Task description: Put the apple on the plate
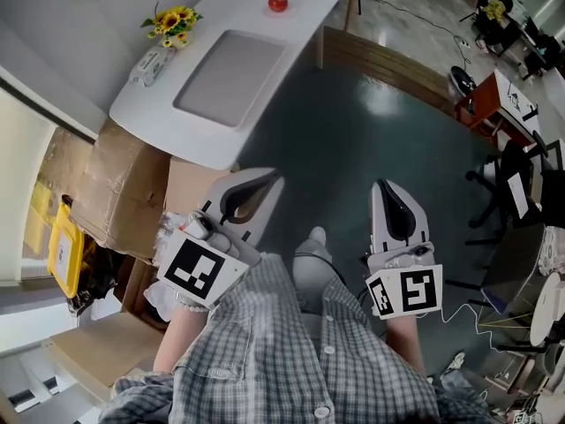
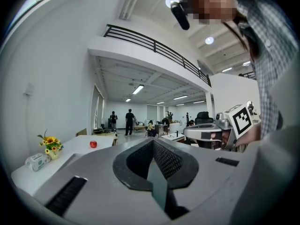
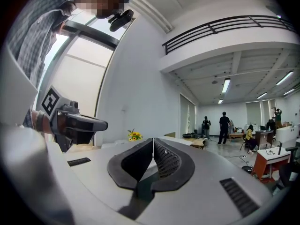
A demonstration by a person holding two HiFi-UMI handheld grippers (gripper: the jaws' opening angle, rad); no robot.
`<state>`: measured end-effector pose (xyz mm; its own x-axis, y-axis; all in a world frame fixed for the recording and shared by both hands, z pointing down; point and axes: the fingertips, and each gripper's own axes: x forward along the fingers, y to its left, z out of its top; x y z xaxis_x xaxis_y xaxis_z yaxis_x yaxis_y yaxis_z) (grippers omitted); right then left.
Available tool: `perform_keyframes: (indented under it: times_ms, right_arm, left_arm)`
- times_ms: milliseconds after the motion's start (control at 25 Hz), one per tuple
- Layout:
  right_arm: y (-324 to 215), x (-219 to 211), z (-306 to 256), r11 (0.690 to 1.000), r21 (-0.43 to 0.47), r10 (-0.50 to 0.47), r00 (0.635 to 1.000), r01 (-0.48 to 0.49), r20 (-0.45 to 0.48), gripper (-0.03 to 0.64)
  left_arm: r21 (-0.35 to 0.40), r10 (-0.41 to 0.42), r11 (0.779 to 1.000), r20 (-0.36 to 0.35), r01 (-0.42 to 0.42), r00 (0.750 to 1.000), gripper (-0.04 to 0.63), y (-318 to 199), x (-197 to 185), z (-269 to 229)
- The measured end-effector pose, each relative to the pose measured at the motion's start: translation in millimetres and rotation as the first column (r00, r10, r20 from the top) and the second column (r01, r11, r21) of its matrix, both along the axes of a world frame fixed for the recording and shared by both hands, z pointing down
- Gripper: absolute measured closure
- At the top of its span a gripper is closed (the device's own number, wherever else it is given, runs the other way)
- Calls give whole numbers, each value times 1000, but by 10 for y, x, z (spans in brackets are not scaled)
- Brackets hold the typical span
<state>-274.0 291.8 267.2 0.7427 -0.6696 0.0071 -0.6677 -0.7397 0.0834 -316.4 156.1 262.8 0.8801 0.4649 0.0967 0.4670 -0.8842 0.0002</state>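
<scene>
A small red apple [image 1: 277, 3] lies near the far end of a white table [image 1: 305, 26]; in the left gripper view the apple [image 2: 93, 144] shows far ahead on the left. I see no plate in any view. My left gripper [image 1: 275, 178] and right gripper [image 1: 381, 185] are held close to the body over the dark floor, well short of the table. Both are shut, tips touching, with nothing between them, as the left gripper [image 2: 153, 140] and right gripper [image 3: 153, 139] show in their own views.
A grey rectangular mat [image 1: 229, 76] lies on the table, with yellow flowers [image 1: 172, 22] and a tissue pack [image 1: 150, 64] at its left end. Cardboard boxes [image 1: 124, 184] and a yellow bin [image 1: 62, 250] stand left. Desks and chairs [image 1: 494, 104] are at right; people stand far off.
</scene>
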Motion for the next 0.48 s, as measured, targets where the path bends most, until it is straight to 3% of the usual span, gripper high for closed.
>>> perform_keyframes:
  times_ms: [480]
  right_arm:
    - [151,1185,-142,992,-50,-119,992,117,-37,592]
  left_arm:
    - [-42,-124,992,-44,122,991,586,254,1084,-179]
